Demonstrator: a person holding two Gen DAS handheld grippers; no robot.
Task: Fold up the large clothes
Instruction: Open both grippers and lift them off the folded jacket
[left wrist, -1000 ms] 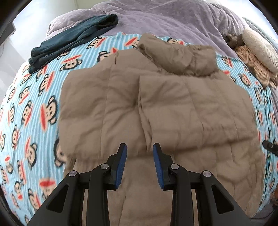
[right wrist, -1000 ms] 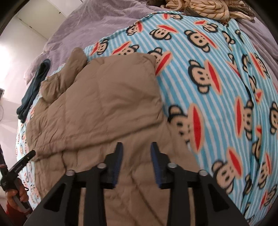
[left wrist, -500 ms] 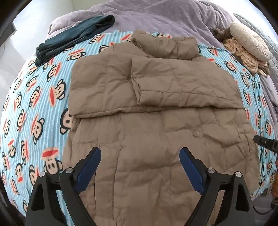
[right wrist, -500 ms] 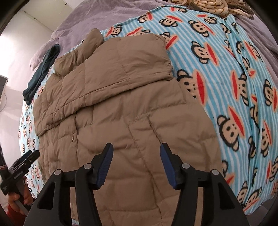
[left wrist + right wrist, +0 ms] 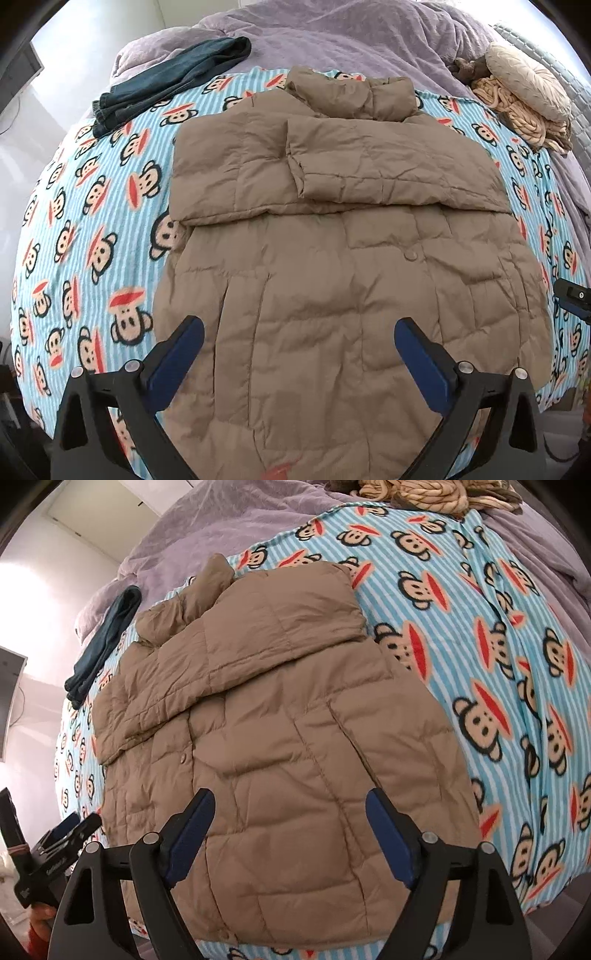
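Note:
A tan quilted puffer jacket (image 5: 332,240) (image 5: 277,716) lies flat on a bed, collar at the far end, both sleeves folded across its upper half. My left gripper (image 5: 299,332) hangs above the jacket's lower left part, its jaws opening wide with nothing between the blue pads. My right gripper (image 5: 290,805) hovers over the lower right part, jaws also opening, nothing held. The tip of the right gripper (image 5: 572,295) shows at the right edge of the left wrist view, and the left gripper (image 5: 62,838) shows at the lower left of the right wrist view.
A blue striped monkey-print blanket (image 5: 92,221) (image 5: 498,664) covers the bed over a purple duvet (image 5: 351,33). Folded dark jeans (image 5: 166,85) (image 5: 107,638) lie at the far left. A beige cushion and knitted throw (image 5: 524,96) sit at the far right corner.
Both grippers opened from nearly shut to wide and drew back and up from the jacket's middle toward its hem. More of the jacket and bed now shows.

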